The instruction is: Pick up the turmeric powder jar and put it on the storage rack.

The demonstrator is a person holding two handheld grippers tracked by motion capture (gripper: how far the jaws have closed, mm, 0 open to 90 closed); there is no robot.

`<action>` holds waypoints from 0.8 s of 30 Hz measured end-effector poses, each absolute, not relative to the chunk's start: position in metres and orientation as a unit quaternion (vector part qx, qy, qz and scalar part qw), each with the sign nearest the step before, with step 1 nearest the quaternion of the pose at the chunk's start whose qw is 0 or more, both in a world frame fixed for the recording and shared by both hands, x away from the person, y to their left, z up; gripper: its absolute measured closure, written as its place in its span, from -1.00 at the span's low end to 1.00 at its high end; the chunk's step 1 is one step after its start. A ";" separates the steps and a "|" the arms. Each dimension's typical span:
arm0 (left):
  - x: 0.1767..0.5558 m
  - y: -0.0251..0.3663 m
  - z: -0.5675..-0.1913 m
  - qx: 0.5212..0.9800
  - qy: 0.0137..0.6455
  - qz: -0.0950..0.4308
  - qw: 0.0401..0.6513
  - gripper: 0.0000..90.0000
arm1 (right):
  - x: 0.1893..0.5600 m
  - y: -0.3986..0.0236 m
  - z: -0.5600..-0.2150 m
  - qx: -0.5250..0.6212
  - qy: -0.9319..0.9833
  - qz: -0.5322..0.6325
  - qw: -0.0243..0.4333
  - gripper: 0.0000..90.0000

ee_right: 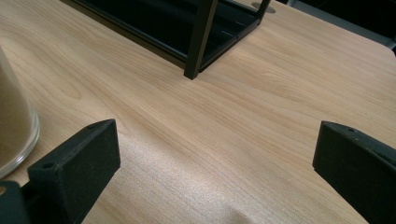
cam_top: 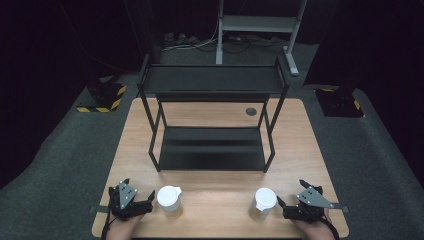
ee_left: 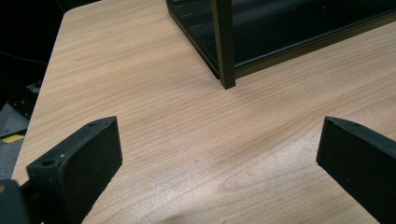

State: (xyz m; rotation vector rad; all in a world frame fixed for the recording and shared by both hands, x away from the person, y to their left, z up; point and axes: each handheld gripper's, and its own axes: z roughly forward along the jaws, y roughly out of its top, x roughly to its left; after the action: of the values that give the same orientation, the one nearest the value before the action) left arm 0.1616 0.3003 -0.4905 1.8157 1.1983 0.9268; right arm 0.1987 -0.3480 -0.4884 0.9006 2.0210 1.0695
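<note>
Two clear jars with white lids and tan contents stand near the front edge of the wooden table (cam_top: 215,192): one at the left (cam_top: 169,199), one at the right (cam_top: 264,202). My left gripper (cam_top: 140,188) rests just left of the left jar, open, with bare wood between its jaws (ee_left: 219,149). Just right of the right jar sits my right gripper (cam_top: 290,190), also open and holding nothing (ee_right: 217,149). The glass side of that jar (ee_right: 13,126) shows at the left edge of the right gripper view.
A black two-shelf metal rack (cam_top: 212,150) stands in the middle of the table, and both shelves hold nothing. Its front corner posts show in the left gripper view (ee_left: 224,44) and the right gripper view (ee_right: 200,39). A round cable hole (cam_top: 251,111) is at the back right.
</note>
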 end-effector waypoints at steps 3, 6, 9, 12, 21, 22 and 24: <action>0.162 0.299 -0.490 0.713 0.467 0.364 0.376 -0.99 | 0.198 -0.347 -0.488 0.344 0.776 0.408 0.337 -1.00; 0.164 0.296 -0.488 0.720 0.463 0.363 0.366 -0.99 | 0.199 -0.346 -0.488 0.341 0.778 0.405 0.337 -1.00; 0.165 0.295 -0.488 0.723 0.462 0.364 0.361 -0.99 | 0.200 -0.347 -0.487 0.342 0.779 0.406 0.334 -1.00; 0.165 0.295 -0.487 0.724 0.462 0.364 0.361 -0.99 | 0.200 -0.347 -0.487 0.345 0.778 0.406 0.333 -1.00; 0.163 0.301 -0.489 0.715 0.468 0.359 0.376 -0.99 | 0.200 -0.346 -0.487 0.343 0.780 0.402 0.334 -1.00; 0.163 0.301 -0.489 0.713 0.470 0.360 0.377 -0.99 | 0.200 -0.346 -0.487 0.344 0.780 0.402 0.334 -1.00; 0.162 0.302 -0.490 0.708 0.475 0.358 0.381 -0.99 | 0.201 -0.346 -0.487 0.344 0.780 0.403 0.333 -1.00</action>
State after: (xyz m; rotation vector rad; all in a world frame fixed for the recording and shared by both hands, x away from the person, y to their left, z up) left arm 0.1622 0.3023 -0.4899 1.8075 1.2130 0.9137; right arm 0.2006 -0.3462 -0.4866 0.8995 2.0363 1.0532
